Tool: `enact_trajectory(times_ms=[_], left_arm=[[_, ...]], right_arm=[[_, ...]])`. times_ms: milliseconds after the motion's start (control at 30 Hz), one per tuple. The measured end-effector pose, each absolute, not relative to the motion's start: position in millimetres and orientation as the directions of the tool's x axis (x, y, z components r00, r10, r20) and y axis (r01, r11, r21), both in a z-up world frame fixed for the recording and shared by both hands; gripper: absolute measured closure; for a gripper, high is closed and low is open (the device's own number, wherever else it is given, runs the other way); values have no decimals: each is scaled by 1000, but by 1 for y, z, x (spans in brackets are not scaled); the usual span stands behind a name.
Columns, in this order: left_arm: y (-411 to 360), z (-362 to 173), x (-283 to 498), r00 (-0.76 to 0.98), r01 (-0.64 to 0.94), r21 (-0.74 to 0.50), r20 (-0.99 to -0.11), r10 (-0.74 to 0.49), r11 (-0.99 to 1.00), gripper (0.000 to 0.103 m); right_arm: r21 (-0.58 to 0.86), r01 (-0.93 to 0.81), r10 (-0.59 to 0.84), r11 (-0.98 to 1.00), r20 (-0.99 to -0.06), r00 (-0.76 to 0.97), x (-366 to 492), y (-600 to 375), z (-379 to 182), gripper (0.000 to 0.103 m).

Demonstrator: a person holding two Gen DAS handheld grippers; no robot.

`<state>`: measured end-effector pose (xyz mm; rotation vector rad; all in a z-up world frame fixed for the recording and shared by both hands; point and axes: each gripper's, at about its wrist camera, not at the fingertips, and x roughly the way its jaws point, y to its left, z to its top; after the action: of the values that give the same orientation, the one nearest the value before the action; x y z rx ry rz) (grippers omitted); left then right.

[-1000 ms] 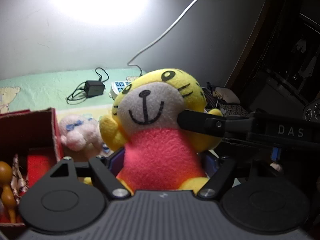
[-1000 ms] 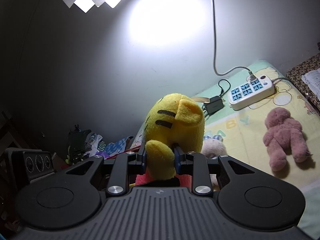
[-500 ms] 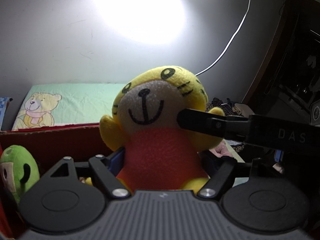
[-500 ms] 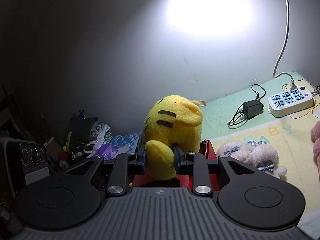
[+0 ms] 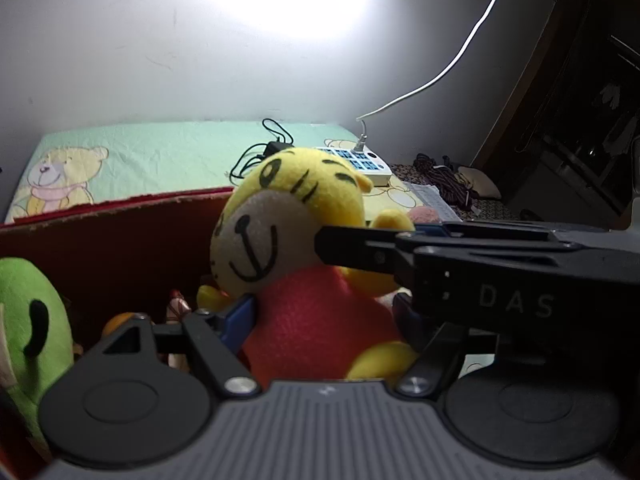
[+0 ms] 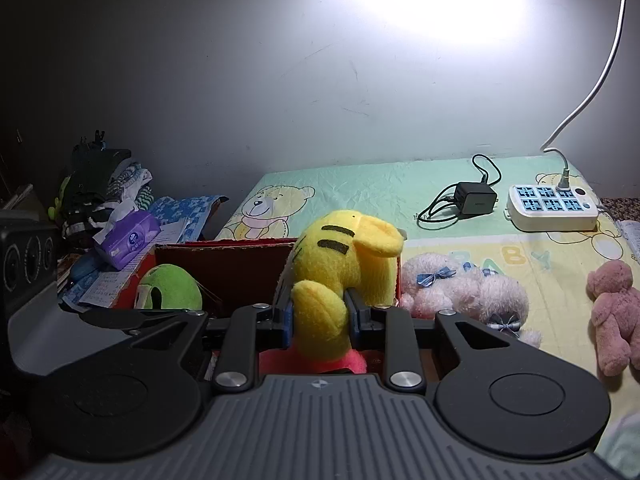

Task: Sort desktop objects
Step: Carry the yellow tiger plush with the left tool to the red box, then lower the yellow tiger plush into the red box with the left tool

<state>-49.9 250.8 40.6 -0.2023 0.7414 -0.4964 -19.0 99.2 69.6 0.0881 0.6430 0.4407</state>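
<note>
1. Yellow tiger plush (image 6: 340, 280) w/ red torso, upright, head tilted; held over the red box (image 6: 224, 258), at the box's right end.
2. Right gripper (image 6: 320, 316) clenched on the plush's yellow arm, pads pressing both sides. In the left wrist view the right gripper (image 5: 344, 246) comes in from the right, tip against the plush (image 5: 280, 240) cheek/arm.
3. Left gripper (image 5: 320, 320) has its blue pads either side of the red torso; left pad touching, right pad mostly hidden behind the other tool, so can't tell if it's squeezing.
4. Green plush (image 6: 170, 286) inside the box, left of the tiger.
5. White fluffy plush (image 6: 468, 286) on the mat just right of the box; pink bear (image 6: 614, 312) further right.
6. Purple tissue pack (image 6: 126, 240) left of the box, beyond its rim.
7. Black charger (image 6: 474, 198) + white power strip (image 6: 552, 208) far behind the box, near the wall.
</note>
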Motion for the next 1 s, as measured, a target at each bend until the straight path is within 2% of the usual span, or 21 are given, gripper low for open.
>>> enact_trajectory(times_ms=[67,367,633,1000], left_arm=[[256,37,-45,611,359,-375,-597,-519,854,23],[261,25,-30,542,377,-434,-613,-575,818,22],[250,13,-26,509,368,-408,-664,-548,835,23],[246,3,-12,512,318,-412,-683,-520,854,24]], right_arm=[[226,-362,425,904,-563,709,-16,100,71,76],[216,-356,412,909,-595,691,-8,111,67,77],[236,-332,405,913,-627,666,-1,105,52,78],[208,-341,390,917,-646,656,19,107,44,78]])
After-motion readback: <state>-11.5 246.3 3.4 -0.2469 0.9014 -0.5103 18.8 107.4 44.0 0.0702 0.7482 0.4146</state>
